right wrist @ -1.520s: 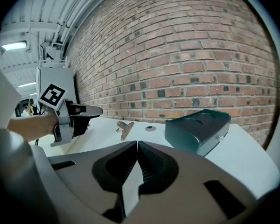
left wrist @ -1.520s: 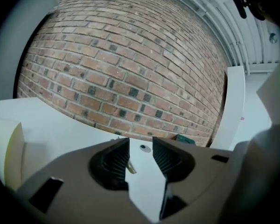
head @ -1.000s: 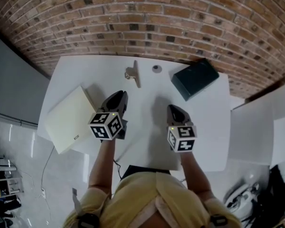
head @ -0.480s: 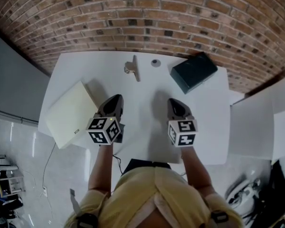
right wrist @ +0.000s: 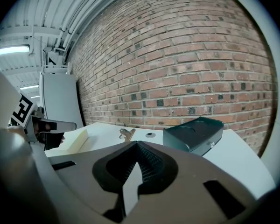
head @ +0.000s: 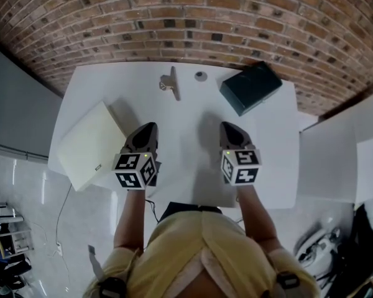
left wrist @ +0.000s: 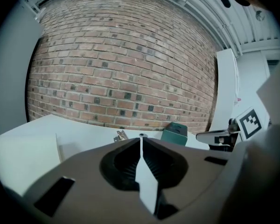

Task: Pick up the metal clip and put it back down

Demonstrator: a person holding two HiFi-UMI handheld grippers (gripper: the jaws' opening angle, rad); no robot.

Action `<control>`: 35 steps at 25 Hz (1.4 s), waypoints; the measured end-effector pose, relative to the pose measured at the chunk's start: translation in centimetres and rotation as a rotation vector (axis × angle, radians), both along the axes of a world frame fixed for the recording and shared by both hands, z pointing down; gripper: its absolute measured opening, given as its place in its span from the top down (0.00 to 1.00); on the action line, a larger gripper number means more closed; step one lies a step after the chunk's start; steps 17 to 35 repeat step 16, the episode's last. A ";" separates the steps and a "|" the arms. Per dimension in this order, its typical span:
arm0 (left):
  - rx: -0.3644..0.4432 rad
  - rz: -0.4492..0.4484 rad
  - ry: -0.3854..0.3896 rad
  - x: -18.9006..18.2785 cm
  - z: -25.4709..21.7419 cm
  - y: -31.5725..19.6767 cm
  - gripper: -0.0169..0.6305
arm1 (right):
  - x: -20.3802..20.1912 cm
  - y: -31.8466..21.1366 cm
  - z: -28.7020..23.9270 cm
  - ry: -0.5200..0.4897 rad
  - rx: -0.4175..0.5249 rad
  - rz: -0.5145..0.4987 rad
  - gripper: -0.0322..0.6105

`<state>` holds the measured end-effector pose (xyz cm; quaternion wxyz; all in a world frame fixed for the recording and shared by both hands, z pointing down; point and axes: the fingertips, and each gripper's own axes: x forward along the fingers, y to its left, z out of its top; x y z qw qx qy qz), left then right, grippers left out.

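The metal clip (head: 170, 82) lies on the white table (head: 180, 113) near its far edge, with no gripper touching it. It also shows small in the left gripper view as the clip (left wrist: 120, 135) and in the right gripper view as the clip (right wrist: 126, 133). My left gripper (head: 147, 128) hovers well short of it. Its jaws have just been closing, and the left gripper (left wrist: 140, 139) has nothing between them. My right gripper (head: 227, 127) is beside it, level with it. The right gripper (right wrist: 137, 143) is shut and empty.
A dark green box (head: 251, 87) sits at the far right of the table, and a small round fitting (head: 201, 75) lies just right of the clip. A cream flat box (head: 90, 144) lies at the left edge. A brick wall stands behind the table.
The left gripper has drawn back a little toward the person, away from the clip. The right gripper has kept its place.
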<state>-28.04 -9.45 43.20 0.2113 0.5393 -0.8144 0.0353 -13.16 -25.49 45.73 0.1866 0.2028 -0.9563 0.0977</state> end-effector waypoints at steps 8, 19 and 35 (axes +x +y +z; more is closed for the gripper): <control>-0.015 0.012 -0.009 0.2 0.0 -0.6 0.95 | -0.1 0.1 -0.5 0.017 0.014 -0.030 0.95; -0.019 0.022 -0.004 0.4 -0.2 -1.2 0.95 | -0.4 -0.2 -1.6 0.025 0.034 -0.063 0.95; -0.019 0.022 -0.004 0.4 -0.2 -1.2 0.95 | -0.4 -0.2 -1.6 0.025 0.034 -0.063 0.95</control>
